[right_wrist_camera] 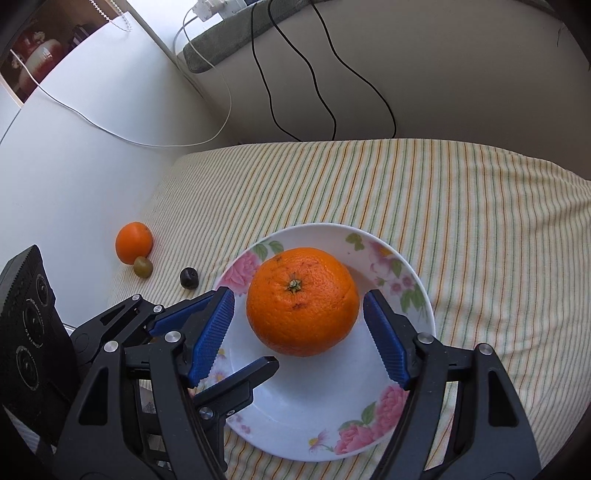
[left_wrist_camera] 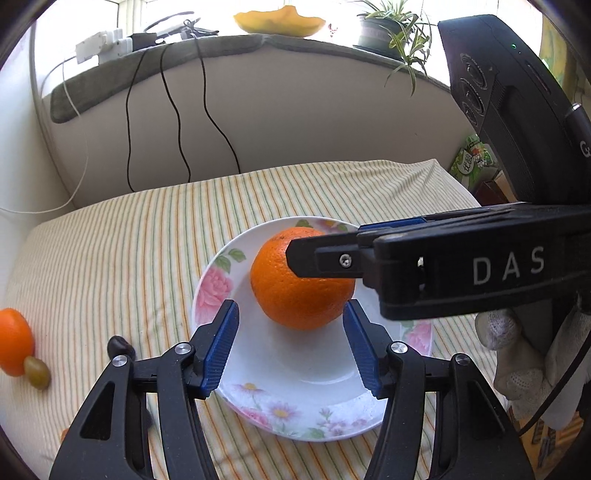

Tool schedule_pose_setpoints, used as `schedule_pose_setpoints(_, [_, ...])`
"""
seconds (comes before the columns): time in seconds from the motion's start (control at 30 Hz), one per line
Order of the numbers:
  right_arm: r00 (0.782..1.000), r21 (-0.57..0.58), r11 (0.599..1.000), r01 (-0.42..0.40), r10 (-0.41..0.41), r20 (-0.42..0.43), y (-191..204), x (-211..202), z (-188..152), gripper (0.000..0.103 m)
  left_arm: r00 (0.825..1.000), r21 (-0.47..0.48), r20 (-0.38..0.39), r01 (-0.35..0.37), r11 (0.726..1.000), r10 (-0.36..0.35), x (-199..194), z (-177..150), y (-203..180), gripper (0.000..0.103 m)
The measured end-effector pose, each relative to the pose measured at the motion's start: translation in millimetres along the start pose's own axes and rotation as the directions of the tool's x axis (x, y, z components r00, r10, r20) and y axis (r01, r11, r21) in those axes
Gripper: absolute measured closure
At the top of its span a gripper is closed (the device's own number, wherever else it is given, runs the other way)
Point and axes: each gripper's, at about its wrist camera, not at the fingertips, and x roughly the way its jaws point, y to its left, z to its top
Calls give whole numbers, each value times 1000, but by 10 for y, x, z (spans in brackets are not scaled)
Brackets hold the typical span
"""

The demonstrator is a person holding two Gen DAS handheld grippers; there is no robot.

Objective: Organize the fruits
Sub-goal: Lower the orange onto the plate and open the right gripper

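A large orange sits stem up in a white flowered plate on the striped cloth. My right gripper is open, its blue pads flanking the orange with thin gaps on both sides. In the left wrist view the orange lies just past my open left gripper, over the plate. The right gripper reaches in from the right, one finger across the orange. The left gripper shows low on the left. A small orange, a green grape and a dark grape lie left of the plate.
The striped cloth covers the table up to a beige wall with hanging black cables. A white cabinet stands at the table's left edge. A gloved hand holds the right gripper. A potted plant stands on the sill.
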Motion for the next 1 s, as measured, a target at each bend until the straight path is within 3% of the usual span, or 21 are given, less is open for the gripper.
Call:
schedule_pose_setpoints(0.23, [997, 34, 999, -17, 14, 82, -13, -219, -59, 28, 999, 6, 45, -9, 1000, 8, -251, -98, 40, 45])
schedule_pose_setpoints(0.4, [990, -24, 1000, -4, 7, 141, 128, -353, -100, 27, 995, -12, 101, -9, 1000, 11, -484, -197, 184, 45])
schedule_pose_setpoints(0.47, [986, -54, 999, 1, 8, 167, 217, -383, -108, 15, 992, -19, 123, -16, 1000, 18, -580, -249, 245, 45])
schedule_pose_setpoints(0.57, [979, -101, 995, -1, 21, 201, 361, -436, -118, 15, 989, -37, 140, -39, 999, 44, -722, -335, 360, 45])
schedule_pose_setpoints(1.0, [989, -272, 962, -15, 54, 137, 1076, -213, -178, 15, 965, -211, 169, -161, 964, 198, -1202, -834, 1202, 44])
